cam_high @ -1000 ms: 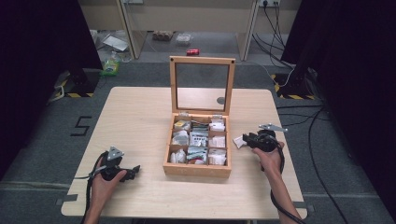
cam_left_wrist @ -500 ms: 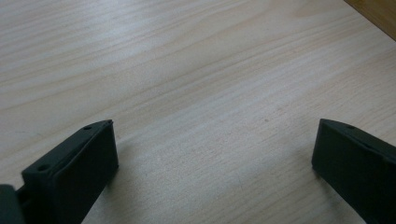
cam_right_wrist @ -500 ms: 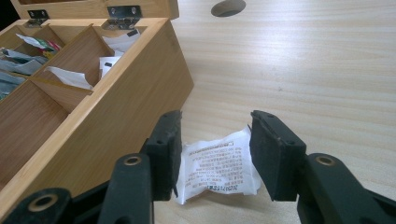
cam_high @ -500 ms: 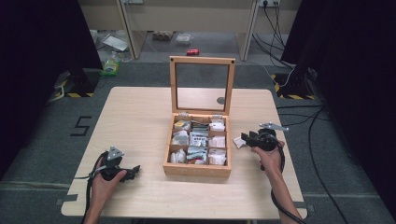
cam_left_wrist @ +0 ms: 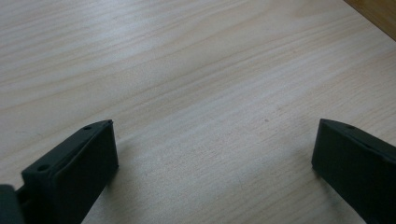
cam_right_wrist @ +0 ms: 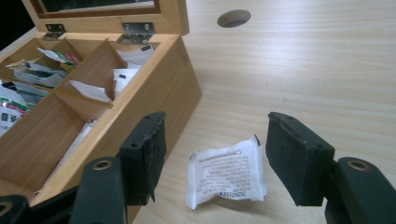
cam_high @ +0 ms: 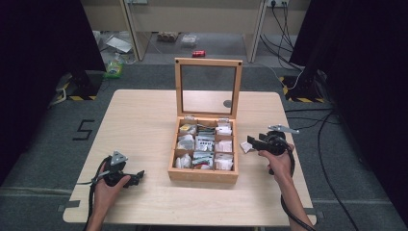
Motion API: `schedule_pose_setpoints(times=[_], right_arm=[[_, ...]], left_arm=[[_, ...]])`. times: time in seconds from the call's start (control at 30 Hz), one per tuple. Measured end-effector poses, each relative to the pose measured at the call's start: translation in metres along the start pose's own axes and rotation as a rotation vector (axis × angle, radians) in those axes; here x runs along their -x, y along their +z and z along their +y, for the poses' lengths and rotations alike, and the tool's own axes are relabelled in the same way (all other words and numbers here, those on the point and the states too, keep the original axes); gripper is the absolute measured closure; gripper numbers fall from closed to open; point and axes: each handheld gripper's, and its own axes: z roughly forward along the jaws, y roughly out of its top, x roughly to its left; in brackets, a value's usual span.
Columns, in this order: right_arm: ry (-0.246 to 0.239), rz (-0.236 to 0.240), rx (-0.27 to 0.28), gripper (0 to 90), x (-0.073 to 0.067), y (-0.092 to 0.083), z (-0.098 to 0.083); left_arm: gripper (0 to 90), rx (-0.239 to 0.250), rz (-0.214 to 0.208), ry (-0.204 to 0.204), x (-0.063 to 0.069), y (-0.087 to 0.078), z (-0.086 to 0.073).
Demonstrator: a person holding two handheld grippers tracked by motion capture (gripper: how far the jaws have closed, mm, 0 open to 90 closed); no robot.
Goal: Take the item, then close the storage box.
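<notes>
Sachet point(cam_right_wrist: 227, 176), white, flat on table point(cam_high: 144, 115) beside box point(cam_high: 204, 174); R gripper point(cam_right_wrist: 215, 154) jaws just opened, astride it, L gripper point(cam_left_wrist: 210, 154) wide, empty. Risk: flat packet slips when pinched.

Bright, even overhead light — soft shadows, dark surrounds.

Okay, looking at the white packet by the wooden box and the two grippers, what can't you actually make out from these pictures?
- White packet: its print is too small and blurred to read in the right gripper view; in the high view the right gripper partly covers it.
- Wooden box: its near compartments are cut off by the left edge of the right gripper view.
- Left gripper: in its own view the frame cuts off its body, with bare table between the jaws.
</notes>
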Motion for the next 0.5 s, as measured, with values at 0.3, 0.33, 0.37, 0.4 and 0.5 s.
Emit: schedule_pose_setpoints(times=[0.3, 0.33, 0.37, 0.4, 0.5], right_arm=[[0.009, 0.007, 0.004, 36.8, -0.0017, -0.0005, 0.0029], [0.009, 0.006, 0.004, 36.8, -0.0018, -0.0004, 0.0027], [0.009, 0.006, 0.004, 36.8, -0.0018, -0.0004, 0.0027], [0.001, 0.006, 0.003, 36.8, -0.0015, -0.0003, 0.0024], [0.008, -0.001, 0.001, 36.6, -0.0027, -0.0008, 0.0028]], left_arm=[[0.0, 0.0, 0.0, 0.0, 0.0, 0.0, 0.0], [0.0, 0.0, 0.0, 0.0, 0.0, 0.0, 0.0], [0.0, 0.0, 0.0, 0.0, 0.0, 0.0, 0.0], [0.0, 0.0, 0.0, 0.0, 0.0001, 0.0, 0.0], [0.0, 0.0, 0.0, 0.0, 0.0001, 0.0, 0.0]])
